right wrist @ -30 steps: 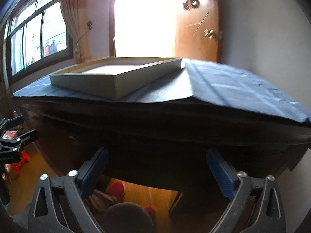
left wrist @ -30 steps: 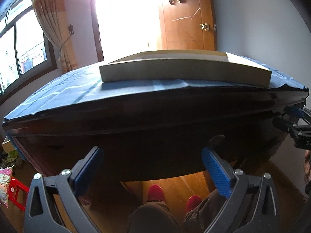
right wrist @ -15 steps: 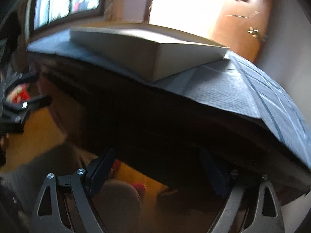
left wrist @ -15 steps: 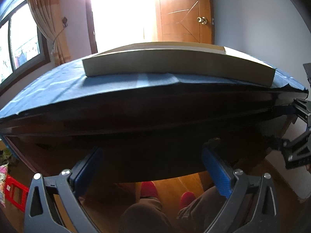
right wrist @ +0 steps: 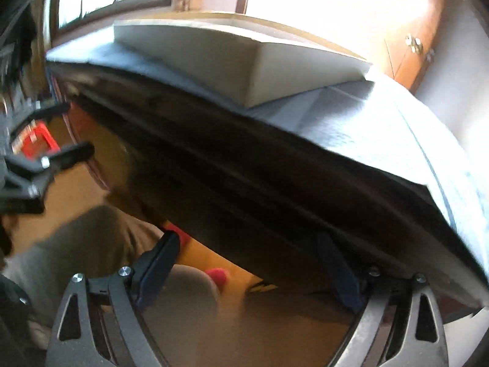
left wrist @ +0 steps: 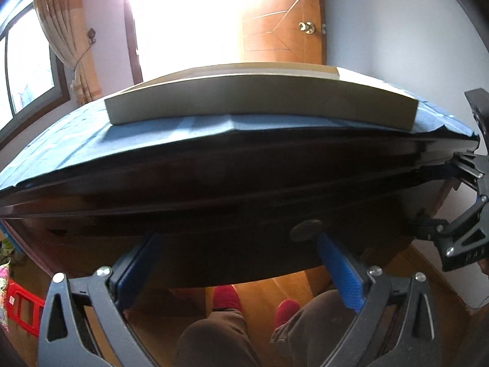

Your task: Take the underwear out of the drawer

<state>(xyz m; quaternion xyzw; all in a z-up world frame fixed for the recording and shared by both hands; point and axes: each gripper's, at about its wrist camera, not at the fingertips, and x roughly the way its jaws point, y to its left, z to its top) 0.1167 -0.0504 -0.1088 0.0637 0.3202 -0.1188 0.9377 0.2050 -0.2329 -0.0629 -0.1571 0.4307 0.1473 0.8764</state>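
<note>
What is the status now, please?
Left gripper and right gripper: jaws open, empty. Drawer knob untouched; no underwear in view. Shallow box on desktop, not obstructing.

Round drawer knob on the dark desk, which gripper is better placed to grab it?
Left. The round knob sits beyond the left gripper, by its right finger; its open jaws squarely face the desk front. The right gripper, empty jaws just opened wider, views the desk tilted and blurred, no knob showing.

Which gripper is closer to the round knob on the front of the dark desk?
Left. The left gripper has the round knob just above one blue fingertip. The right gripper is off to the side, by the corner of the dark desk.
</note>
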